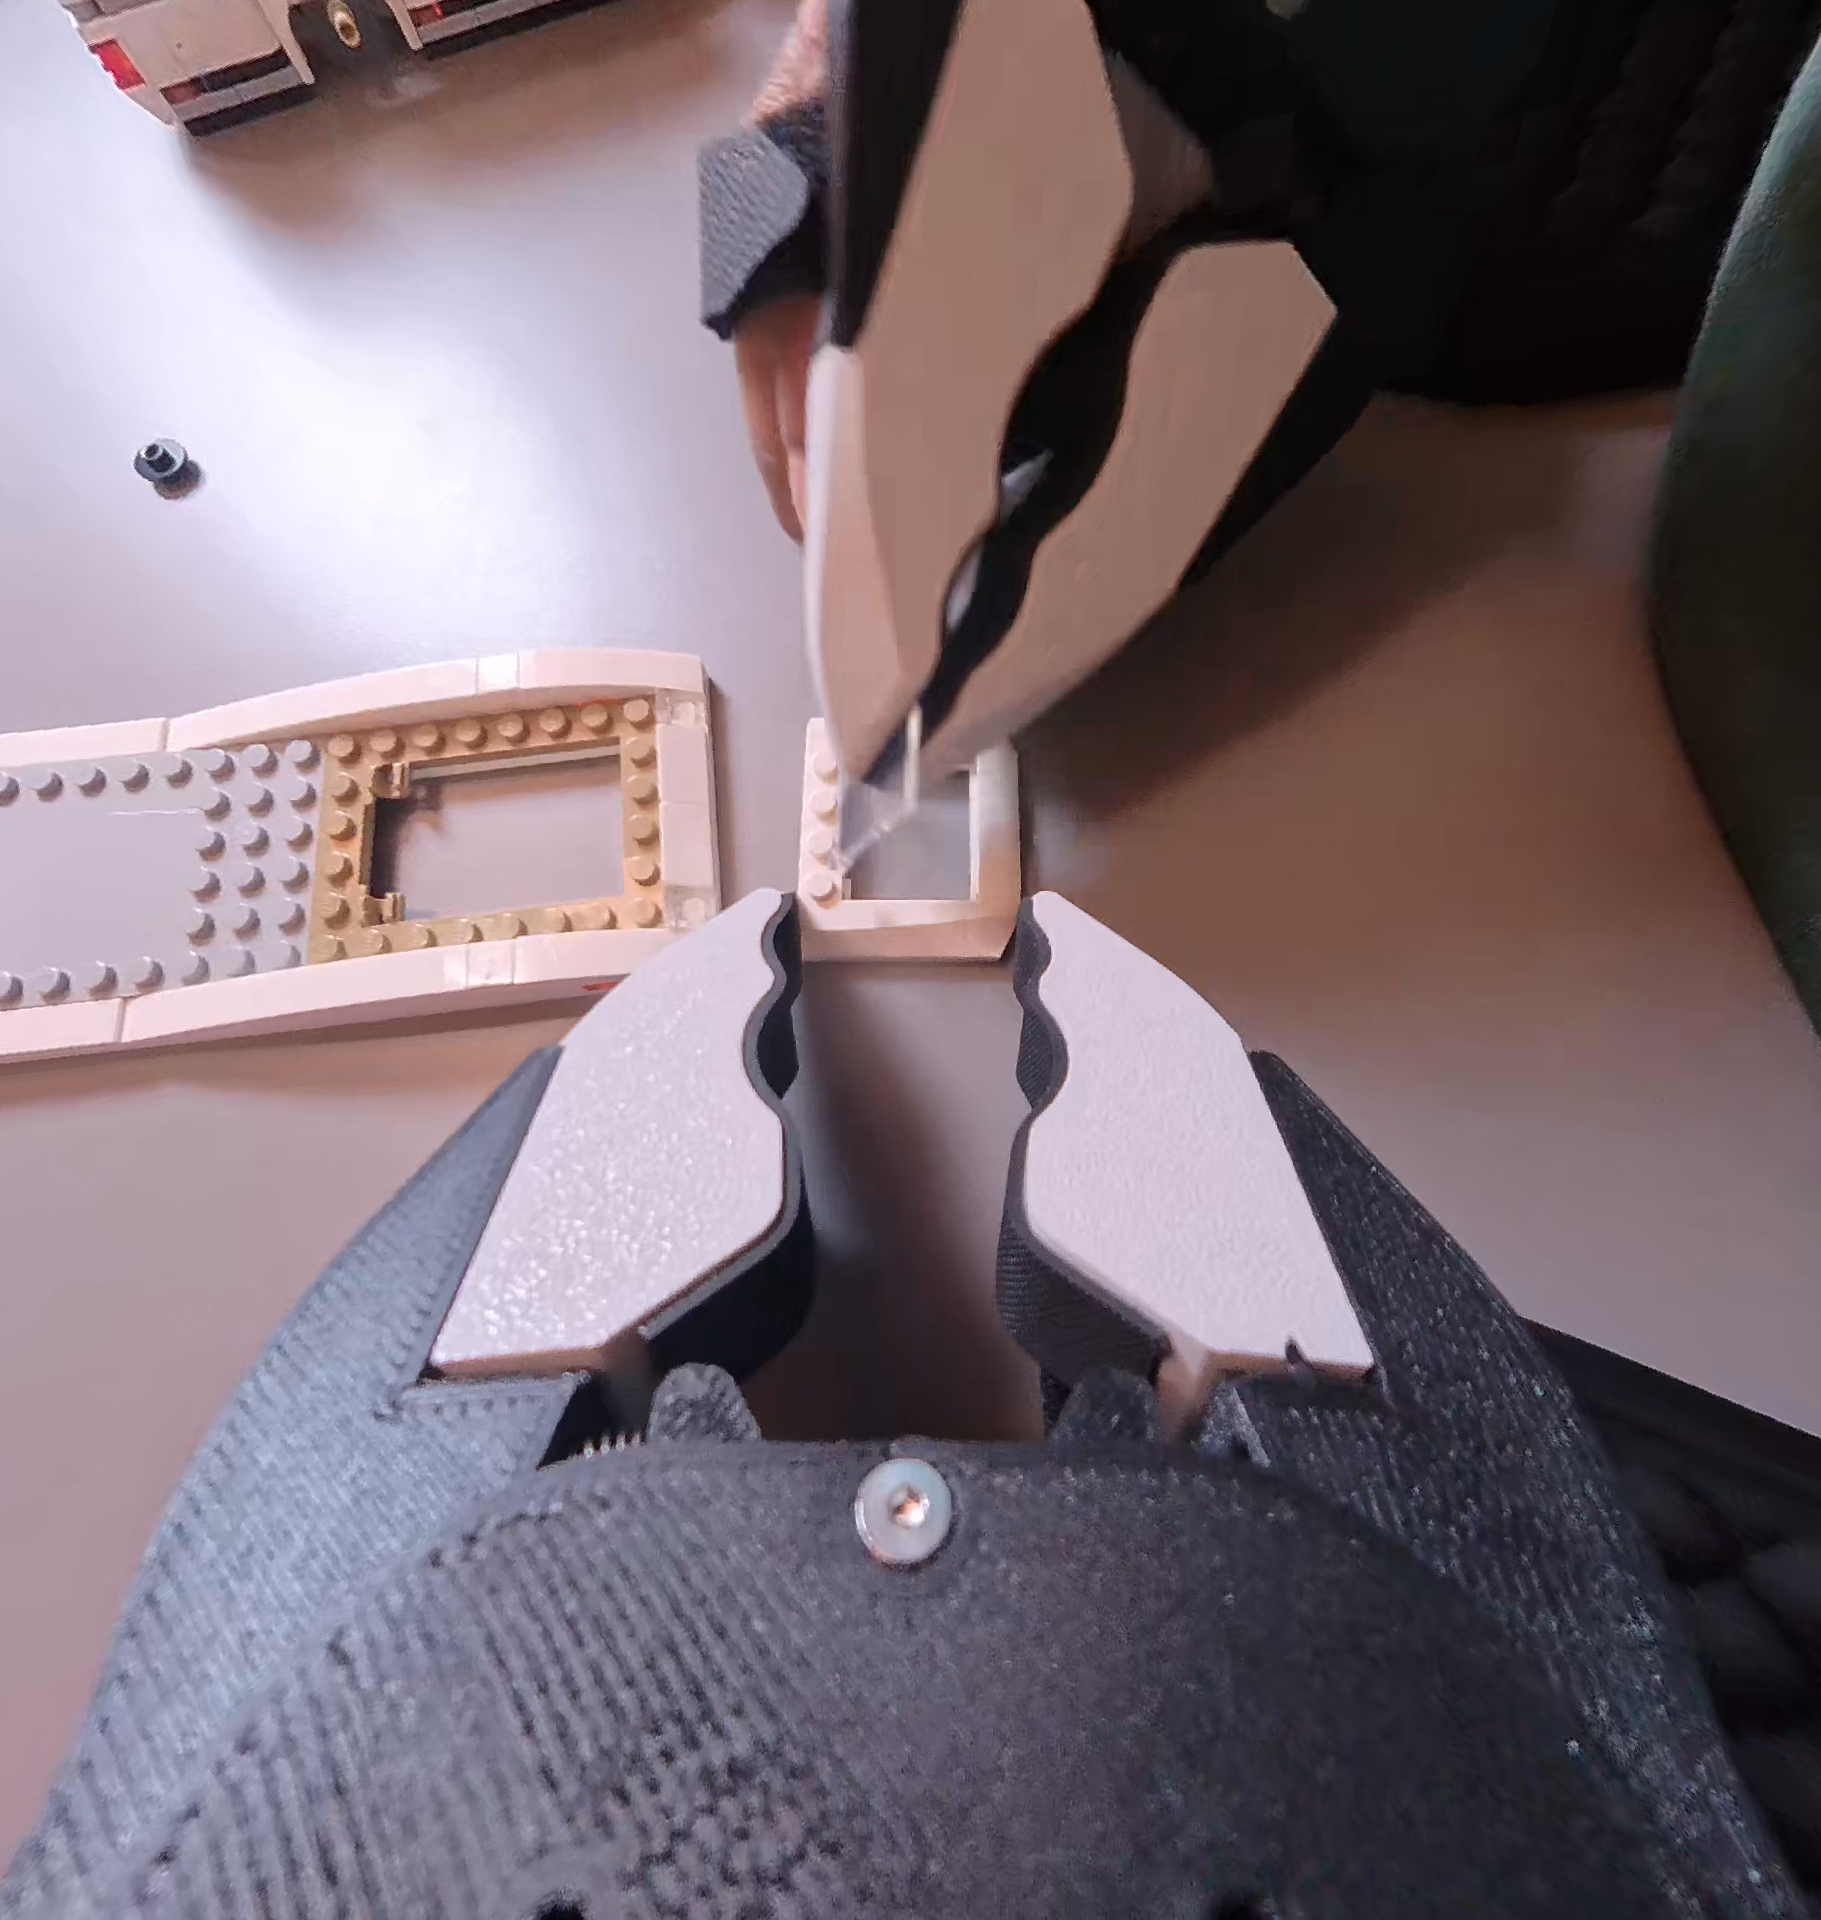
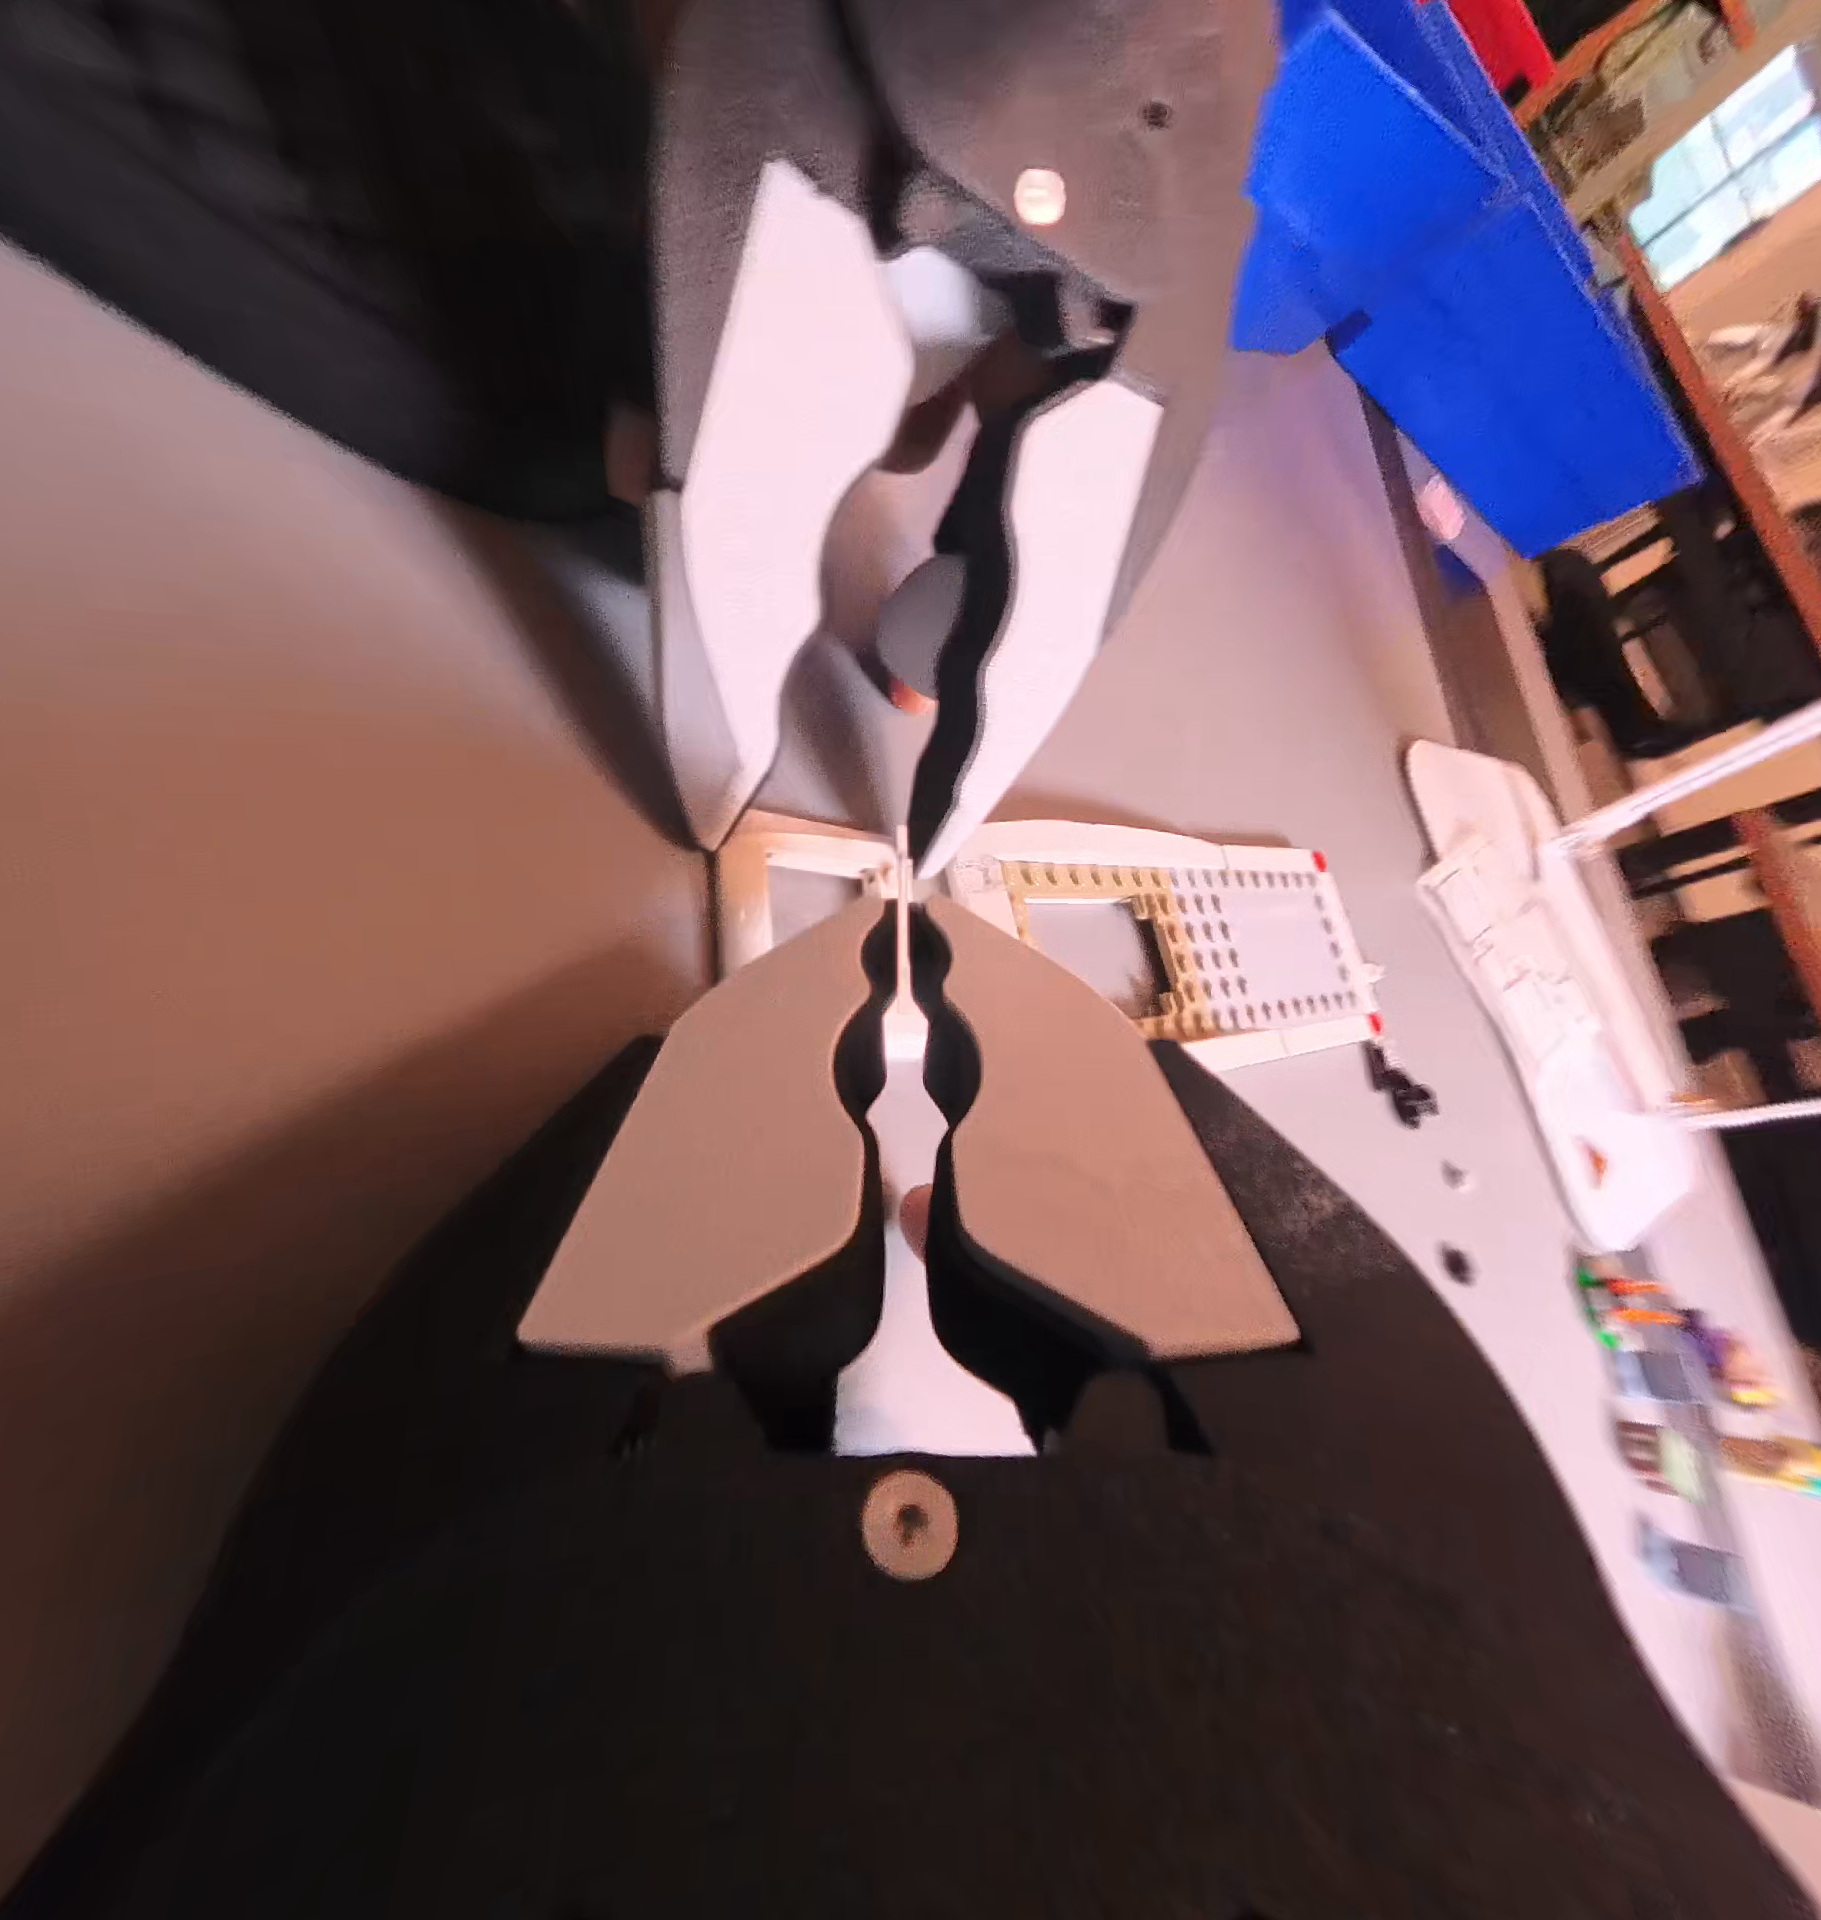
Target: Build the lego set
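My left gripper [image 1: 906,920] is shut on a small white square brick frame [image 1: 994,821] that lies on the table, one pad on each near corner. My right gripper [image 1: 864,769] comes down from above, shut on a thin clear panel [image 1: 870,821] whose lower edge is inside the frame, next to its studded left side. In the right wrist view my right gripper [image 2: 904,914] pinches the panel [image 2: 903,956], seen edge on, over the frame [image 2: 745,894], and my left gripper [image 2: 823,842] reaches in from the top. A long white, tan and grey studded plate assembly [image 1: 262,862] lies just left of the frame.
Small black parts [image 1: 163,460] lie on the table at the far left. A white brick build [image 1: 210,73] stands at the back left. A dark green fabric shape [image 1: 1768,623] is at the right. The right wrist view shows blue bins [image 2: 1457,312], white builds [image 2: 1540,987] and coloured pieces [image 2: 1664,1403]. The tips of both grippers are at nearly the same place.
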{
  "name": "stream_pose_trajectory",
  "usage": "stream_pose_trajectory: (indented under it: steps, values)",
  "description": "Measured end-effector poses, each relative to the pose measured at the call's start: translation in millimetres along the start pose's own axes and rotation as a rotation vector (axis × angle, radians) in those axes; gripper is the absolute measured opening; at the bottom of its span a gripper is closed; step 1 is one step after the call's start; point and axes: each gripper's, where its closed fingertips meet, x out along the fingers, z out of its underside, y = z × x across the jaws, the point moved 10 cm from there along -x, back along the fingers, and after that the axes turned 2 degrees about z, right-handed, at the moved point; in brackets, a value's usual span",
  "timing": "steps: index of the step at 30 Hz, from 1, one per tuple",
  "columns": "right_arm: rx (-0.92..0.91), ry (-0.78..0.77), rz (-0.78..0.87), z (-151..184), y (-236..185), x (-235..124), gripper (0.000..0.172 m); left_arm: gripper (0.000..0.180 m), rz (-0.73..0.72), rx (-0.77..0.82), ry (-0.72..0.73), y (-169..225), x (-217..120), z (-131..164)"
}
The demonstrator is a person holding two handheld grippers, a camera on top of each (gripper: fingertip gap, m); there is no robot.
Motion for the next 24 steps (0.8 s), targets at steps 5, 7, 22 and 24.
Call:
stream_pose_trajectory:
  steps: [5, 7, 22, 24]
  values:
    - [-0.080, -0.020, -0.001, -0.8, -5.8, 1.0, 0.001, 0.040, -0.004, -0.003, 0.001, 0.2, 0.0, 0.0]
    - [-0.075, -0.037, -0.004, -1.7, -4.7, 2.2, 0.001, 0.040, -0.005, -0.002, 0.000, 0.2, 0.0, -0.2]
    - [-0.211, -0.031, -0.014, -2.3, -6.7, 6.8, 0.001, 0.040, -0.013, 0.002, -0.006, 1.0, 0.3, -1.0]
    - [-0.210, 0.021, -0.032, 2.1, -4.7, 6.8, 0.001, 0.040, -0.011, 0.004, -0.007, 1.2, 0.4, -1.2]
